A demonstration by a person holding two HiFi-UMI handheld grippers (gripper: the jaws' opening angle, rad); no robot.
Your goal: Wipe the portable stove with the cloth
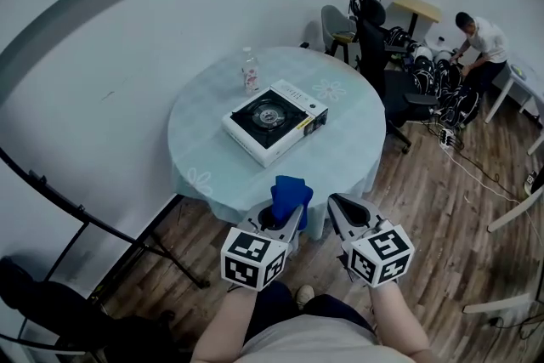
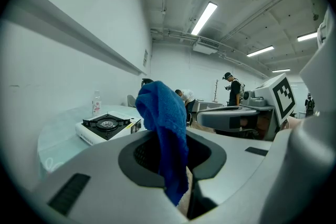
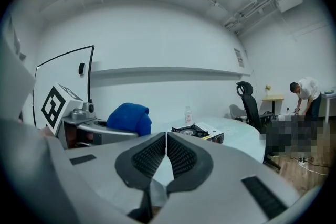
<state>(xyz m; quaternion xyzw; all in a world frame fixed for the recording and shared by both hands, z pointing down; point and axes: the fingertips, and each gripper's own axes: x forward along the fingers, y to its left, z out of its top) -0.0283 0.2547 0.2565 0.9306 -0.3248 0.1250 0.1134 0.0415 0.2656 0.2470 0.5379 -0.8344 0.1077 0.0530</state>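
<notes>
Left tongs (image 1: 285,221) clamp the cloth (image 1: 291,191); right tongs (image 1: 338,208) alongside, level, pointing forward, jaws pressed together, empty

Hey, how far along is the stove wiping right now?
Done: the cloth is picked up and clamped in the left gripper. In hand: both grippers hang short of the table edge, the right gripper shut and empty. Left: all of the wiping. The stove sits mid-table, and the cloth is not yet near it.
</notes>
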